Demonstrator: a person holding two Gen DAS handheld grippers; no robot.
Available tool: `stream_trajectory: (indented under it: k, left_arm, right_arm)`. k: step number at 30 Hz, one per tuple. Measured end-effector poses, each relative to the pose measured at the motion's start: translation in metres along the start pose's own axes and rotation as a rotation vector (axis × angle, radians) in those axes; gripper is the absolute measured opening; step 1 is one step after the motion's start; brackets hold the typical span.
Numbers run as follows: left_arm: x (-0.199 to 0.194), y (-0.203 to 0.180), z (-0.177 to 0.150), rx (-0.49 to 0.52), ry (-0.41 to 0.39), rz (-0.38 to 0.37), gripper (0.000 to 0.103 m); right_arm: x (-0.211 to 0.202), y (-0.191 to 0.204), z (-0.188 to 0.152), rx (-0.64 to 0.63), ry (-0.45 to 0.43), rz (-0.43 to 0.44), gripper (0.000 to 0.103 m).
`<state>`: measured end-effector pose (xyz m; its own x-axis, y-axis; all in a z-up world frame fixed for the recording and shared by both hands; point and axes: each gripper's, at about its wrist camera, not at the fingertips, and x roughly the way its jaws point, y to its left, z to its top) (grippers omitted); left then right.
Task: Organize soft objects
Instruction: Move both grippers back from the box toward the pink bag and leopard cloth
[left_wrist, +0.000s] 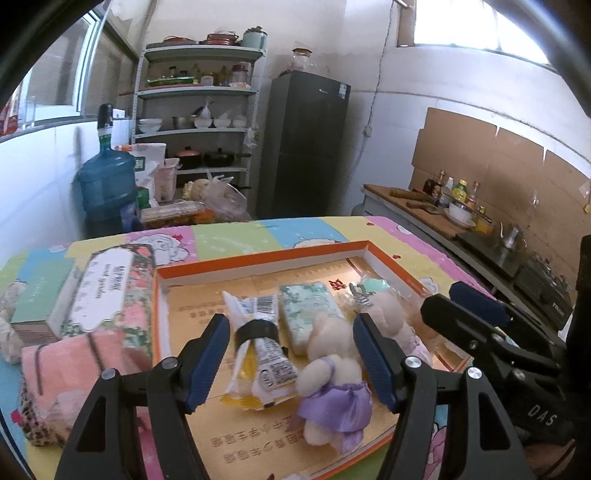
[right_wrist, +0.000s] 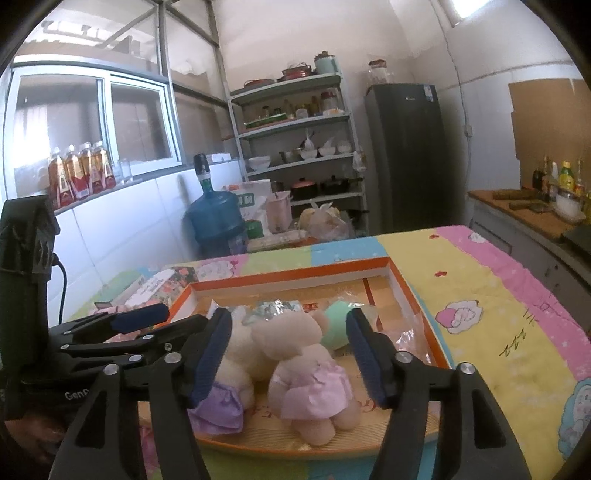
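Left gripper (left_wrist: 290, 363): spread, clamping nothing; hovering over tray contents.
Between its fingers: yellow banded packet (left_wrist: 258, 356) and plush bear in purple skirt (left_wrist: 332, 384), lying loose.
Right gripper (right_wrist: 286, 356): spread, empty; plush bear in pink skirt (right_wrist: 306, 373) lying between, untouched.
Beyond: shallow orange-rimmed cardboard tray (left_wrist: 266, 258), apparently the collecting spot.
Left, outside tray: folded pink towel (left_wrist: 74, 373), seemingly unsorted.

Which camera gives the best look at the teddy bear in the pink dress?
The right wrist view: the pink-dressed bear sits whole and central there. In the left wrist view the pink-dressed bear shows only partly, behind a gripper finger.
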<state>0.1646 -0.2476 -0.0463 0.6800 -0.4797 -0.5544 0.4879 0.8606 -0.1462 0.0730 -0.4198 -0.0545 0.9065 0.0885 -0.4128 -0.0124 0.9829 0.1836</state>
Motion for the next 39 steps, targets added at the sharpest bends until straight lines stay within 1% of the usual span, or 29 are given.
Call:
stream_trajectory:
  k: [9,22,29,39]
  left_arm:
    - [-0.03,0.015,-0.002,-0.017,-0.038,0.02,0.069]
    - [-0.073,0.045,-0.011,-0.059,-0.091,0.057,0.069]
    - [-0.096,0.062,-0.017,-0.067,-0.125,0.118,0.069]
    - [-0.13,0.104,-0.03,-0.097,-0.144,0.208,0.069]
  right_arm:
    - [-0.015,0.024,0.006,-0.028,-0.028,0.006,0.067]
    - [-0.029,0.071,0.01,-0.076,-0.045,0.035,0.067]
    - [-0.031,0.099,0.011,-0.099,-0.057,0.042,0.067]
    - [-0.029,0.146,0.007,-0.14,-0.054,0.083,0.067]
